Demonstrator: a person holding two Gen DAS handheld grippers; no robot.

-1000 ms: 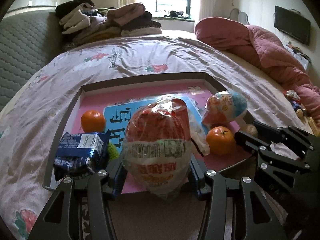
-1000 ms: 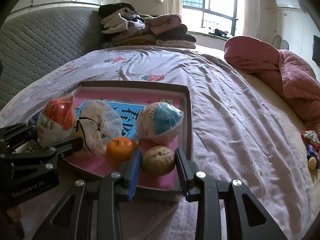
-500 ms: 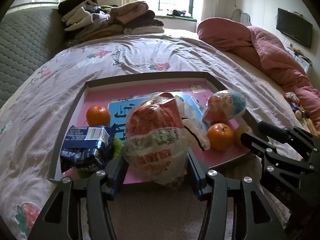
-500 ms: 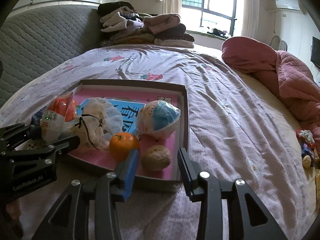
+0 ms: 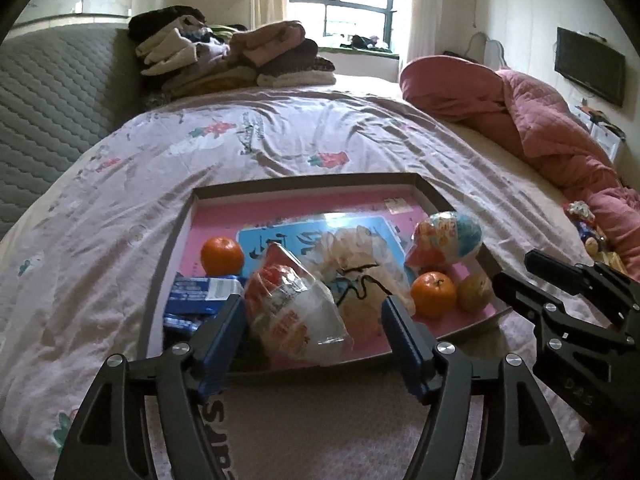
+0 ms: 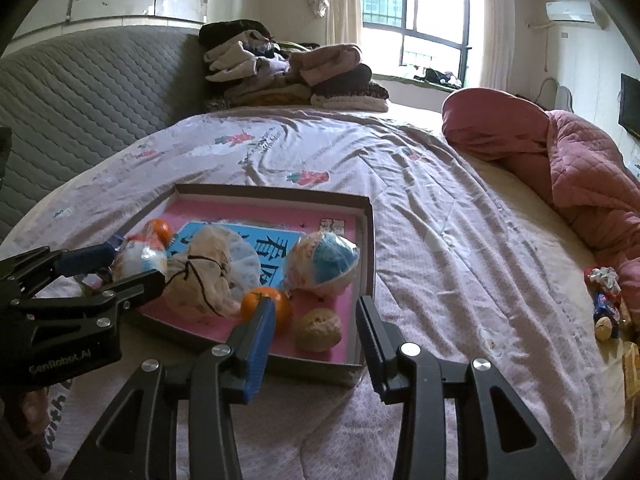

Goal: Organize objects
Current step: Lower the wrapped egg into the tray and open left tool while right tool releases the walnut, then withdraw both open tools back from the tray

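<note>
Both grippers, left (image 5: 312, 322) and right (image 6: 316, 324), hover spread-fingered at the tray's (image 6: 362, 240) near edge.

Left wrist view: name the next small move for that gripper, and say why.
Probably draw the left gripper straight back from the shallow brown cardboard tray. Its jaws stand open, and the clear red-and-white snack bag lies on the tray's pink floor between them, apparently ungripped, so backing out should leave it in place.

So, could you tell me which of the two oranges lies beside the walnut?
The orange at the tray's right, touching the walnut; the other orange sits far left.
</note>
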